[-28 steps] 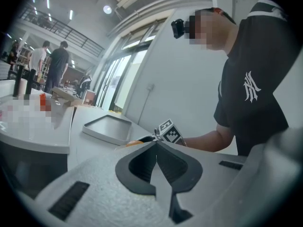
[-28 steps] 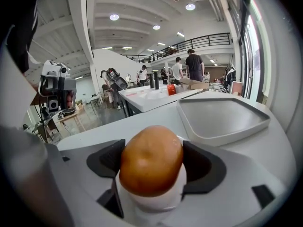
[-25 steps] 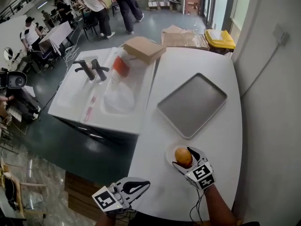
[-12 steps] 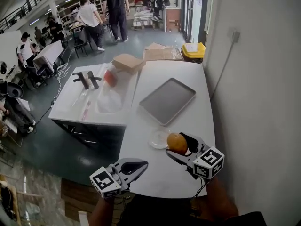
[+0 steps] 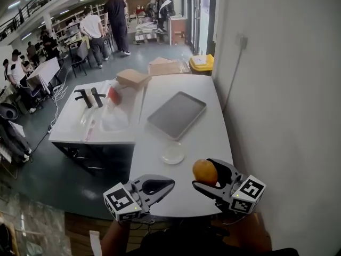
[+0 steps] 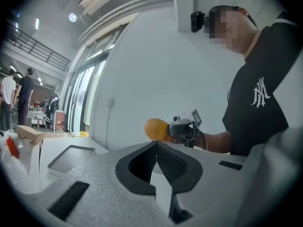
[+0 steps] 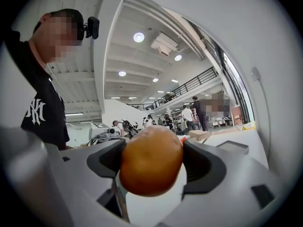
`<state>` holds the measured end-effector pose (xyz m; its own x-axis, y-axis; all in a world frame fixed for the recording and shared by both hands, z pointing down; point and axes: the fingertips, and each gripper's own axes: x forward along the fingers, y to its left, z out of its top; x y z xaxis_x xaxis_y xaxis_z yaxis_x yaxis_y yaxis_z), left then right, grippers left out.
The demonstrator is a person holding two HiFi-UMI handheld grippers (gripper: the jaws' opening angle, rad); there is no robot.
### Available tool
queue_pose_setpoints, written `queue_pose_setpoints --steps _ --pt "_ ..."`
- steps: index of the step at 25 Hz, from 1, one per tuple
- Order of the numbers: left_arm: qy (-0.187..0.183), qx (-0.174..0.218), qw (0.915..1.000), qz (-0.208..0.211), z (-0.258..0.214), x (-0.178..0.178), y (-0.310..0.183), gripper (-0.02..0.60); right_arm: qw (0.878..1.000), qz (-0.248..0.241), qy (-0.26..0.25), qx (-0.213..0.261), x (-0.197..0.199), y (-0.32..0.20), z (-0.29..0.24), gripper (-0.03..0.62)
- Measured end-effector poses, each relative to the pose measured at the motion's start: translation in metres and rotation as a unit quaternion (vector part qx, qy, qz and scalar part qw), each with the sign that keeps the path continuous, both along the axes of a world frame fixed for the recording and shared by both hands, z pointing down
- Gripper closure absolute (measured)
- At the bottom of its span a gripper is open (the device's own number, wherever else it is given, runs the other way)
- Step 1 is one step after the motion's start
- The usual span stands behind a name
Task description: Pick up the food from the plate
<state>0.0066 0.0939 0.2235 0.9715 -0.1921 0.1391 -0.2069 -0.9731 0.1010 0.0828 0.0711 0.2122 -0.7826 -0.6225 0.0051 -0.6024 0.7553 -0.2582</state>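
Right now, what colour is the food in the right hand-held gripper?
Orange-brown food, clearest in the right gripper view.

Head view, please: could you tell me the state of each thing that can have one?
Right gripper, shut on the food.
Left gripper, shut, empty.
Food, held in the air, off the plate.
Plate, empty, on the table.
Tray, empty, flat on the table.

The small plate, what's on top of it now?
Nothing shows on the plate; the orange food is held in the right gripper, clear of it. The table beneath it is covered.
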Motion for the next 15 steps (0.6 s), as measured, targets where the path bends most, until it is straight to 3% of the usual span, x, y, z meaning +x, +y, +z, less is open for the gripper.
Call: queue_pose_setpoints --steps 6,15 --pt "0.019 0.0 0.9993 0.032 -0.014 -0.018 0.035 0.575 1.0 0.003 0.0 0.006 -0.029 0.042 -0.011 0.217" --pt "0.028 0.003 0.9989 0.039 -0.016 -0.05 0.064 0.575 1.0 -0.011 0.004 0.016 -0.075 0.078 -0.013 0.217"
